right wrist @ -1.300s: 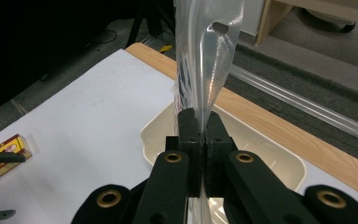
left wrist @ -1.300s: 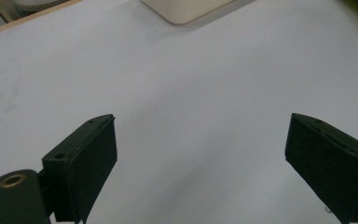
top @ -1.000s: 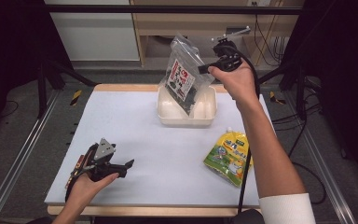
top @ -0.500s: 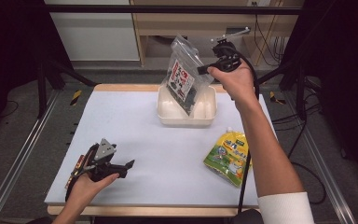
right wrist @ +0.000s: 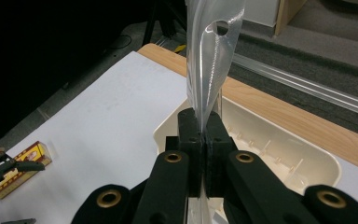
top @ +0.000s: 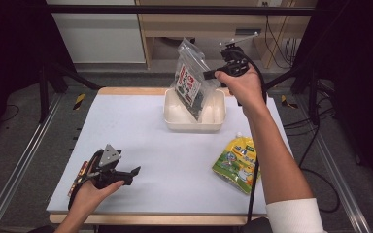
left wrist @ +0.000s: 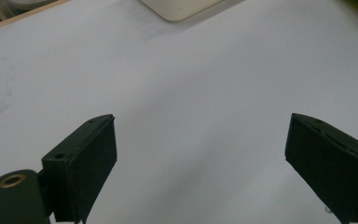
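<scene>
- Above the far middle of the white table top (top: 141,126), the right gripper (top: 212,74) holds a clear plastic bag with a printed label (top: 190,87) over a cream, rounded rectangular plastic tub (top: 194,122); the bag hangs tilted, its lower end down inside the tub.
- The right gripper view shows what the high view cannot: the two black jaws are pressed together on the bag's clear edge (right wrist: 210,60), and a punched hanging hole sits near the bag's top.
- That same view looks down into the tub's ribbed interior (right wrist: 279,158) and, far off at its lower left, catches a small red and yellow box (right wrist: 22,167) lying on the table.
- At the near left of the table, the left gripper (top: 126,174) rests in the person's left hand (top: 85,196).
- The left gripper view shows its jaws standing wide apart with nothing between them, only bare white table, and a corner of the tub (left wrist: 182,8) at the top edge.
- The high view alone shows a yellow and green printed pouch (top: 237,162) lying flat near the right edge, beside the person's right forearm (top: 277,160).
</scene>
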The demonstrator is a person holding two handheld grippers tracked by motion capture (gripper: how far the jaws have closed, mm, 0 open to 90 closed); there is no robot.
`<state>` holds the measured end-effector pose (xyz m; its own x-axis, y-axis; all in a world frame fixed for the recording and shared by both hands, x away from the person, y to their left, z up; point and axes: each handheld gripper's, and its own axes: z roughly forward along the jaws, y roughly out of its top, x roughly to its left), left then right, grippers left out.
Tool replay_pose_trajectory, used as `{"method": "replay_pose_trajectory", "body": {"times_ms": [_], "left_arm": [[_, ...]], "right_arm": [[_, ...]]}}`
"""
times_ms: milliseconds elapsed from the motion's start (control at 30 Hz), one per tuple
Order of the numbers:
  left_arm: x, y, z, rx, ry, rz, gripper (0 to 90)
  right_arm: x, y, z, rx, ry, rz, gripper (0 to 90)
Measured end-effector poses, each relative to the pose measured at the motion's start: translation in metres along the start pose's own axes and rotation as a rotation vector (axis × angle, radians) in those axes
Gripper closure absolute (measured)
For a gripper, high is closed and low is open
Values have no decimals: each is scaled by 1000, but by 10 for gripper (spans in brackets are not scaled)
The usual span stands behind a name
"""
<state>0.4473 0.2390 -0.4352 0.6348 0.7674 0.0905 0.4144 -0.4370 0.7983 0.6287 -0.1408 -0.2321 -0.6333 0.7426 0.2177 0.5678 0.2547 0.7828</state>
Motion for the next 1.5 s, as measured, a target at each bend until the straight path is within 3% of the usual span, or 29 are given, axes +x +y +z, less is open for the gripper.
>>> {"method": "replay_pose_trajectory", "body": {"times_ms": [367, 667, 800, 1000, 1500], "left_arm": [[0, 0, 1, 2, -2, -1, 87], [-2, -1, 3, 14, -7, 9, 87], [-3, -1, 4, 18, -8, 10, 87], [-4, -2, 6, 26, -9, 17, 87], [-4, -2, 6, 33, -11, 23, 86]], "right_arm": [[-12, -14, 25, 51, 0, 65, 889], [-31, -23, 30, 35, 1, 120, 886], [-31, -29, 32, 12, 5, 90, 884], [-26, -28, 33, 4, -52, 20, 860], [-18, -29, 30, -42, -85, -49, 575]]}}
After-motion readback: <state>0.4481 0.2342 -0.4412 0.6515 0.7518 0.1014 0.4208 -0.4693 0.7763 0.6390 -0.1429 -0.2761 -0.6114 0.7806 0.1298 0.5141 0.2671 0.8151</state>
